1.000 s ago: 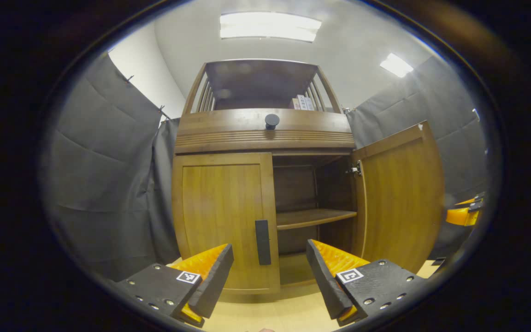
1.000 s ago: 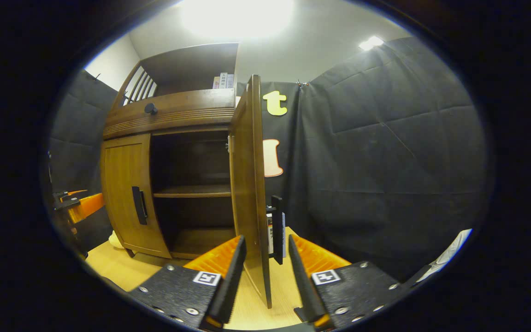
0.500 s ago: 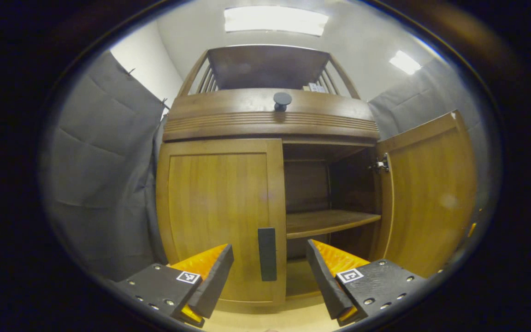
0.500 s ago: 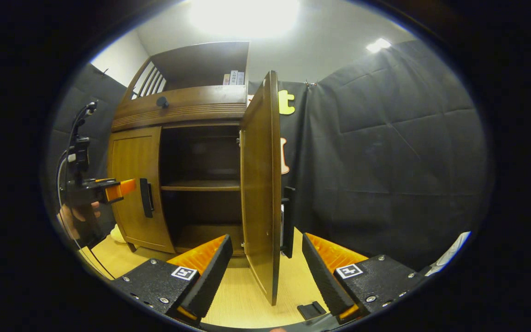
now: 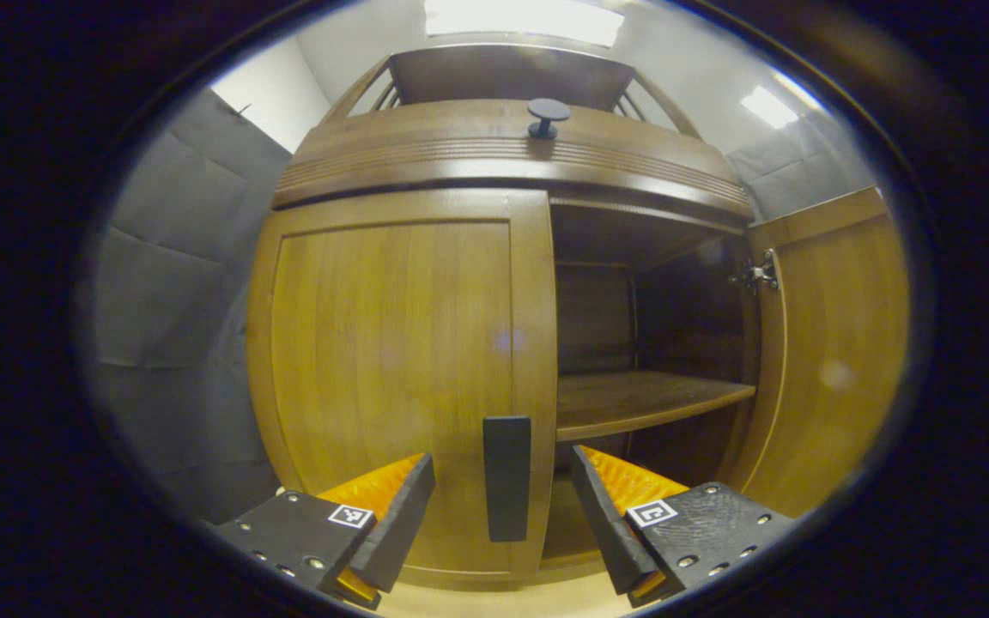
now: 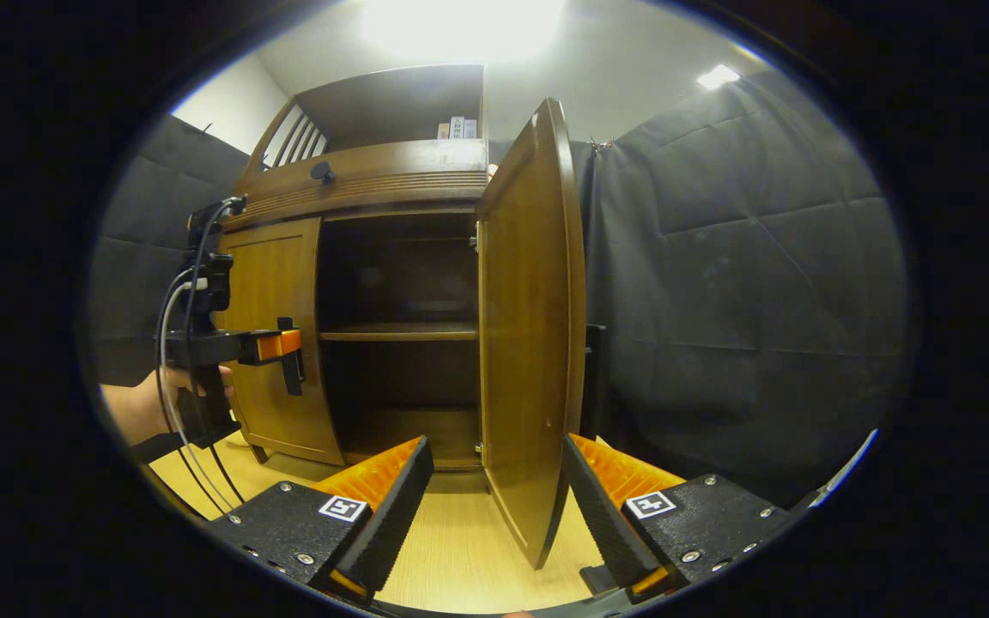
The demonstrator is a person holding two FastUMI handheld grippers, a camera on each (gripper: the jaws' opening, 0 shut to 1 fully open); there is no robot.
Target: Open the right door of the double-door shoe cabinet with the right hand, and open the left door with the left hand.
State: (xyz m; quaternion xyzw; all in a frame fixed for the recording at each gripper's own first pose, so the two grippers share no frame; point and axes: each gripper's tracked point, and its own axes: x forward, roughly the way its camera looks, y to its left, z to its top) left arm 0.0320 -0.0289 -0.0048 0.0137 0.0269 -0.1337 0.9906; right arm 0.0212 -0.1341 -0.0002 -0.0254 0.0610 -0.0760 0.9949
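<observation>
The wooden shoe cabinet's left door point(image 5: 391, 343) is closed, and its black vertical handle point(image 5: 507, 476) stands between the fingers of my open left gripper point(image 5: 503, 524), close in front, not touching. The right door point(image 6: 533, 326) is swung wide open, its inner face toward the right gripper view. My right gripper point(image 6: 499, 506) is open near that door's lower edge, gripping nothing. The right door's dark handle point(image 6: 595, 378) peeks out behind the door's edge. In the right gripper view the left gripper point(image 6: 276, 345), held by a hand point(image 6: 138, 410), sits at the left door's handle point(image 6: 293, 373).
Inside the open half is a wooden shelf point(image 5: 645, 399) with a dark hollow below it. A drawer front with a round black knob point(image 5: 548, 113) runs above the doors. Black cloth walls point(image 6: 743, 300) flank the cabinet. The floor point(image 6: 460, 558) is light wood.
My left gripper has moved in close to the left door's handle. The right door has swung further open, and my right gripper has widened and come off its handle.
</observation>
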